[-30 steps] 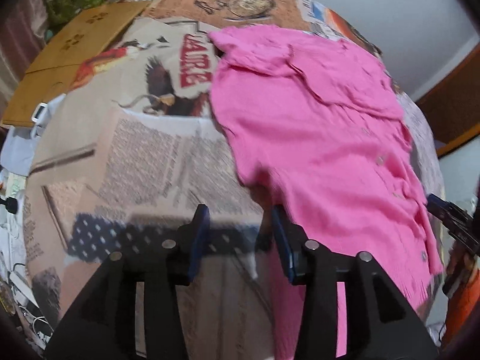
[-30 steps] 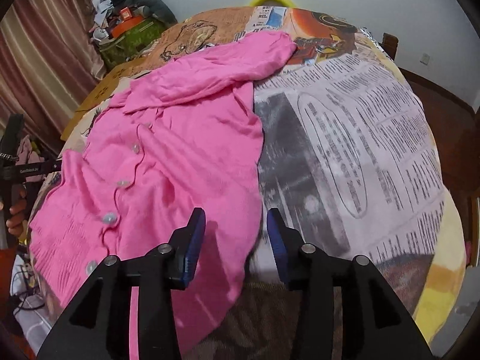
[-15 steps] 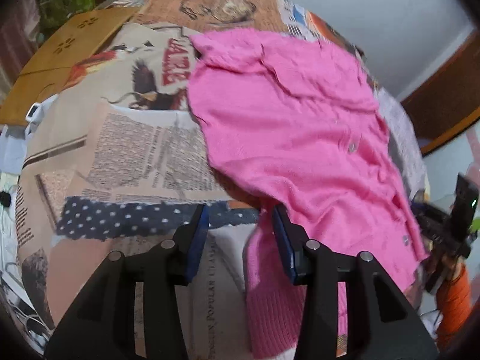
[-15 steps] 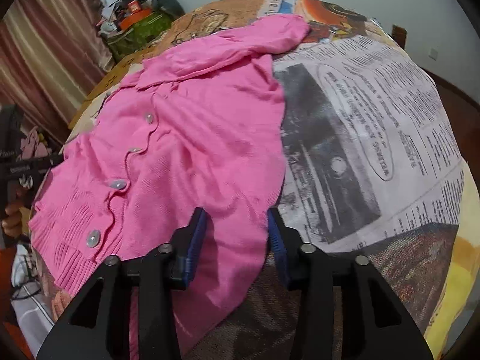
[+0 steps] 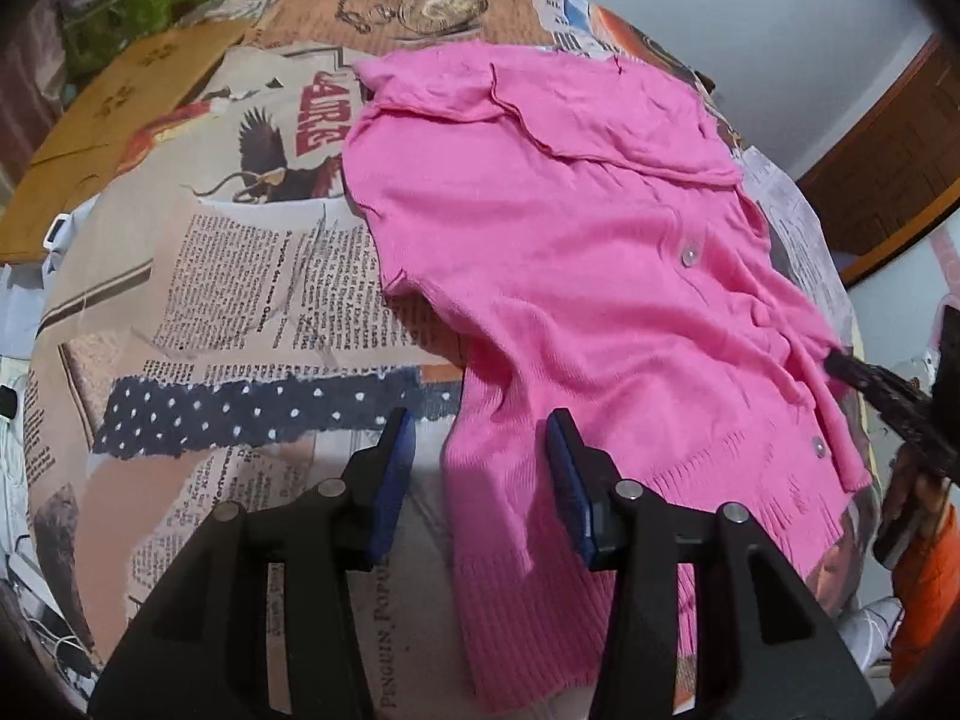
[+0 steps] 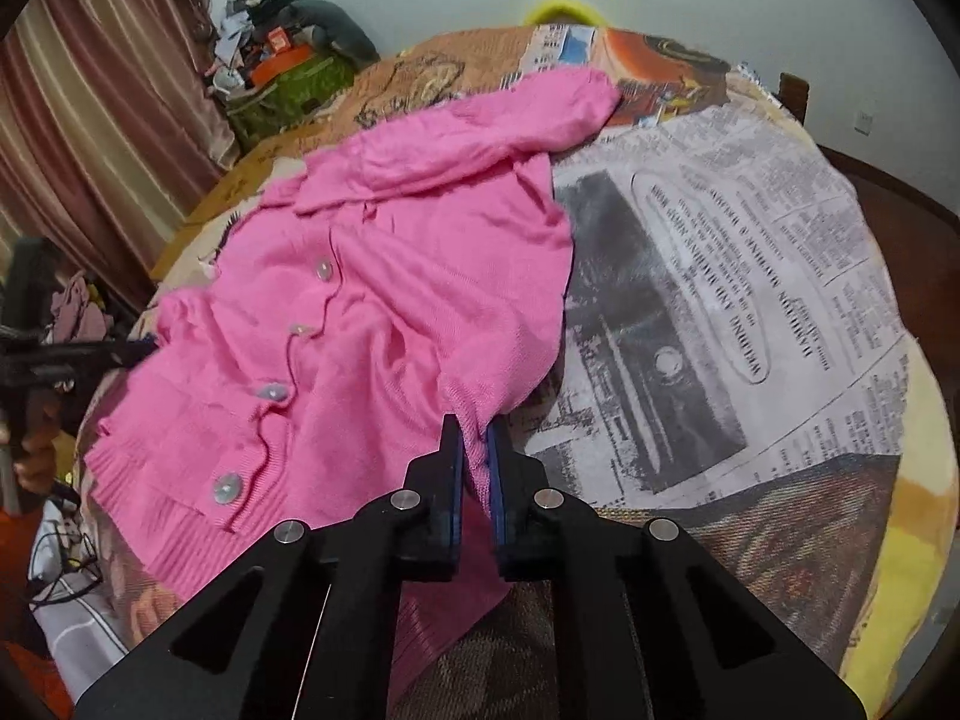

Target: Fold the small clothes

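Looking along the left gripper (image 5: 477, 468), its blue pads stand apart and are closing slowly, with the near hem corner of a pink button-up cardigan (image 5: 564, 252) lying between them, not yet pinched. The cardigan's long axis runs from 6 o'clock to 12 o'clock across the newspaper-print bedspread (image 5: 240, 276). A second ago that hem lay further toward 3 o'clock of the fingers. From the right wrist view, the right gripper (image 6: 475, 444) is clamped on the cardigan's (image 6: 384, 300) side hem, the fabric bunched upward toward 11 o'clock; a second ago these fingers stood apart over it. The right side is gripped first.
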Tool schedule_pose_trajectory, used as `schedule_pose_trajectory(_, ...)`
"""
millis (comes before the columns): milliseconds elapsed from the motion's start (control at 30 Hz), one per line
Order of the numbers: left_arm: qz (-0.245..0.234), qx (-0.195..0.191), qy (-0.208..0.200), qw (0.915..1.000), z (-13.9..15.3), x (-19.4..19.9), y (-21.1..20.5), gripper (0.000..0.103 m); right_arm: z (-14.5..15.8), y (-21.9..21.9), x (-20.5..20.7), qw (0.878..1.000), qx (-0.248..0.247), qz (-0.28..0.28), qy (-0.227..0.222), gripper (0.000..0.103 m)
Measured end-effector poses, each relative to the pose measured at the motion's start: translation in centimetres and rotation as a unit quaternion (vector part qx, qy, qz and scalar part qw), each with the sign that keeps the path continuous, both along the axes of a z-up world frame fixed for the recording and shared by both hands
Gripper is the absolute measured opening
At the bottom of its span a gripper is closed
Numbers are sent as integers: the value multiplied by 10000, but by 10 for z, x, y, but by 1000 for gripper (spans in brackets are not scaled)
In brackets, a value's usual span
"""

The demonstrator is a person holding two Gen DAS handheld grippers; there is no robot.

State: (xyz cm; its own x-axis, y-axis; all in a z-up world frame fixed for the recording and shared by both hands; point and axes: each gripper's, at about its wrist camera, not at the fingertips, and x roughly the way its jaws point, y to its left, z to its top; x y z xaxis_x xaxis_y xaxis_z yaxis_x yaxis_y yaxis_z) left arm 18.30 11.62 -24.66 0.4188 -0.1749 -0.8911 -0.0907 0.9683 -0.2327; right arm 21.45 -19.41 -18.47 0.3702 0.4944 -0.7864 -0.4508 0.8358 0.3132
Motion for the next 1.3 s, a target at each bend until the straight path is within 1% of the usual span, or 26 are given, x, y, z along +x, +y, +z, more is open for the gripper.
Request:
schedule_pose_trajectory(33,-9,-32,-21,10000,0,-1,0,19,3,-1,0,10000,14,-13,-47,6)
schedule_pose_trajectory(67,-29,-69,-13,10000,1,-1,-1,4,6,-2,0,10000,38,-28,-88,6)
schedule_pose_trajectory(167,39,4,-68,10000,6,0,3,3,16,-5,2,9998,111,-49,-187,6)
schedule_pose_trajectory(200,95,68,-131,9998,11,0,5,3,19,-5,3,9997,121,-37,-219,6)
schedule_pose_trajectory(267,165,42,-289,9994,22,0,10,3,26,-4,5,9993,179,-28,-324,6)
schedule_pose_trajectory(367,274,44,-656,9975,49,2,16,3,40,-2,9,9982,317,-41,-506,6)
schedule_pose_trajectory(533,310,35,-1198,9923,93,12,19,3,64,0,21,9951,602,-94,-779,6)
schedule_pose_trajectory(633,275,30,-1552,9875,122,24,16,3,78,3,29,9928,705,-97,-967,6)
schedule_pose_trajectory(733,257,140,-1743,9843,138,41,14,3,89,9,42,9908,736,-96,-1136,6)
schedule_pose_trajectory(800,253,181,-1788,9834,143,60,14,3,93,13,51,9900,712,-103,-1217,6)
schedule_pose_trajectory(900,298,212,-1704,9847,138,87,17,3,95,22,72,9898,620,-135,-1276,6)
schedule_pose_trajectory(1000,385,286,-1526,9871,123,115,23,3,90,28,92,9907,537,-141,-1239,6)
schedule_pose_trajectory(1133,565,397,-1159,9909,89,151,37,3,73,40,124,9933,357,-164,-1085,6)
schedule_pose_trajectory(1200,663,397,-881,9931,65,169,47,3,60,45,139,9947,286,-183,-966,6)
schedule_pose_trajectory(1300,764,422,-571,9945,33,189,58,3,40,50,160,9964,188,-257,-780,6)
